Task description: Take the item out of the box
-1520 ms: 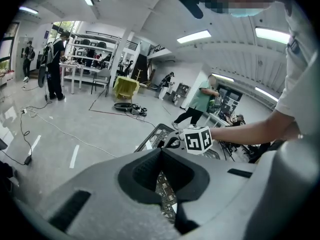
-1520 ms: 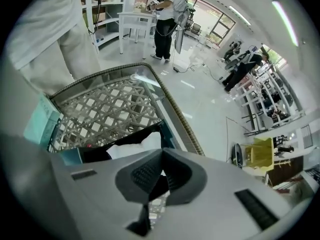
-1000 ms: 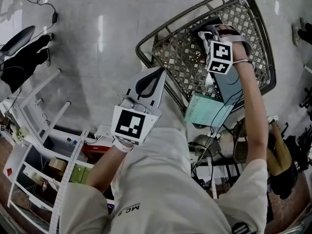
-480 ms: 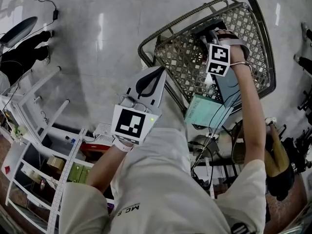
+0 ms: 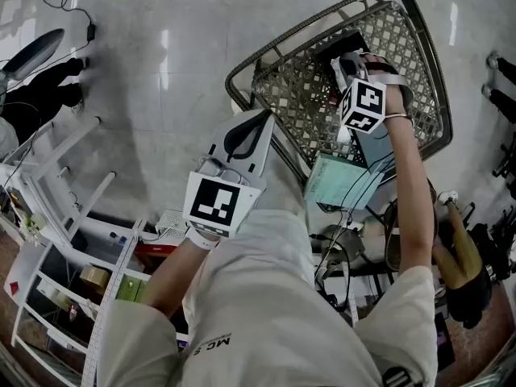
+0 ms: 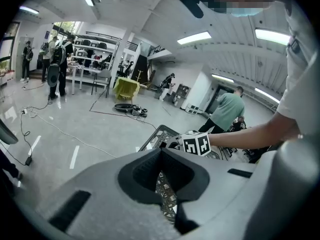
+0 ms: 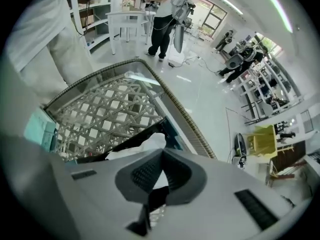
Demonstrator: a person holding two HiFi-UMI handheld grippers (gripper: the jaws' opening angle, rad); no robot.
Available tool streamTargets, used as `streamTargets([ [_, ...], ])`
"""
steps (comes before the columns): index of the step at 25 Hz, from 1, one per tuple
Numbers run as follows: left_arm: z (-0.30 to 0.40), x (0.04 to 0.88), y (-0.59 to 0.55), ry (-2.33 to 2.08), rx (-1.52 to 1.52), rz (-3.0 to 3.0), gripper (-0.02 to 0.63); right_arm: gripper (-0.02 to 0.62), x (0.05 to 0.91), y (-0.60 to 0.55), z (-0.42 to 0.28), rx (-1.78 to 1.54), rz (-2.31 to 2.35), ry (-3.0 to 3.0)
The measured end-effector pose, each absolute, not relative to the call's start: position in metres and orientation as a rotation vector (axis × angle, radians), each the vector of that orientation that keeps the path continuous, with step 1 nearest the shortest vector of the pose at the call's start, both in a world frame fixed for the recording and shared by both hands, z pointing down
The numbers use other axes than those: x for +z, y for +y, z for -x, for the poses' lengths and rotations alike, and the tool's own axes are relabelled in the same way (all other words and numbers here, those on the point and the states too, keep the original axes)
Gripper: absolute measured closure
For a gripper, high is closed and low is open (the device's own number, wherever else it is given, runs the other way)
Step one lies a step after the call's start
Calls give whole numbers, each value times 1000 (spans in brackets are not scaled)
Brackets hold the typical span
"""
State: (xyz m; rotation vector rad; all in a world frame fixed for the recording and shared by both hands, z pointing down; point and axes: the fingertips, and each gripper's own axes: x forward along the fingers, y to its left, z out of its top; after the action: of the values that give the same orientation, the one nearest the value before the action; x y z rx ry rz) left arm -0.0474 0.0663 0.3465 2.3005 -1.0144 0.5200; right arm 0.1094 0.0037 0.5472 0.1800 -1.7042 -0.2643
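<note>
In the woven lattice basket (image 5: 290,95), the right gripper (image 7: 161,154) has just pinched a crumpled white item (image 7: 145,145) in the dark box (image 7: 132,140); lift straight, slowly. Left gripper (image 6: 161,154): closed, empty.

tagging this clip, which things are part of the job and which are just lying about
Job: white item, box it sits in, wicker basket holding the box, right gripper, its jaws just closed on the item.
Lying about: teal sheet, white shelving, left gripper, shut and empty.
</note>
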Motion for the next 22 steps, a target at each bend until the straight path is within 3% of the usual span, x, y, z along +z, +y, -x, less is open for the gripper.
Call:
streamTargets([
  [22, 58, 266, 80, -1038, 436, -2401, 581, 581, 297, 32, -94, -227, -988, -1958],
])
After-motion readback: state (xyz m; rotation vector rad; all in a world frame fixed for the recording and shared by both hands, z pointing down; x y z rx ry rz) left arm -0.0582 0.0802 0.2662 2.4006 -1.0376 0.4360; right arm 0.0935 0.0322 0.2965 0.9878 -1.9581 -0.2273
